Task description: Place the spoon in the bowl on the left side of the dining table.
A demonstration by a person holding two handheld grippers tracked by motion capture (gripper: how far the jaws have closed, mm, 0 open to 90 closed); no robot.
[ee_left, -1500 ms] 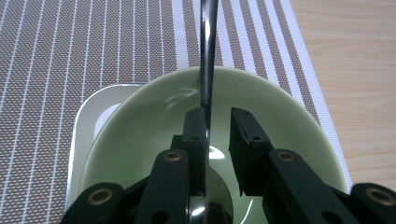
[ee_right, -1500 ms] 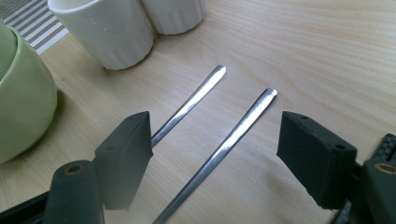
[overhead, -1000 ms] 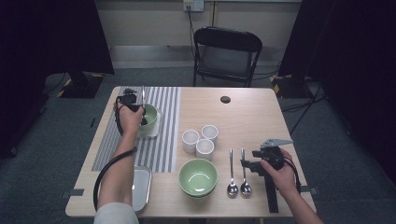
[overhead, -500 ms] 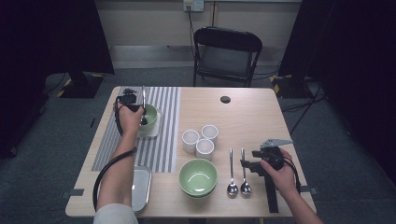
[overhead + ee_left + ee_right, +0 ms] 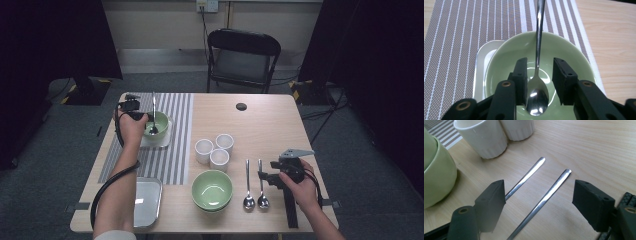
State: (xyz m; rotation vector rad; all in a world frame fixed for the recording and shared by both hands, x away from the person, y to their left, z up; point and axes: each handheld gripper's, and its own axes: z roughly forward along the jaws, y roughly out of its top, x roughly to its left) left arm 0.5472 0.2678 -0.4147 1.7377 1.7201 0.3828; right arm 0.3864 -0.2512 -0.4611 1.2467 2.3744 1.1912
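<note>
The bench (image 5: 270, 125) carries a striped mat (image 5: 172, 130), and on it a small tray (image 5: 161, 141) holds a green bowl (image 5: 564, 50). A spoon (image 5: 537, 95) stands in that bowl, handle leaning on the far rim. The left tool (image 5: 539, 80) has just been opening; its jaws flank the spoon without pressing. The right tool (image 5: 539, 195) gapes wide over two spoons (image 5: 549, 195) lying flat

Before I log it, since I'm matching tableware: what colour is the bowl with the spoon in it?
Pale green bowl, clearest in the left gripper view.
</note>
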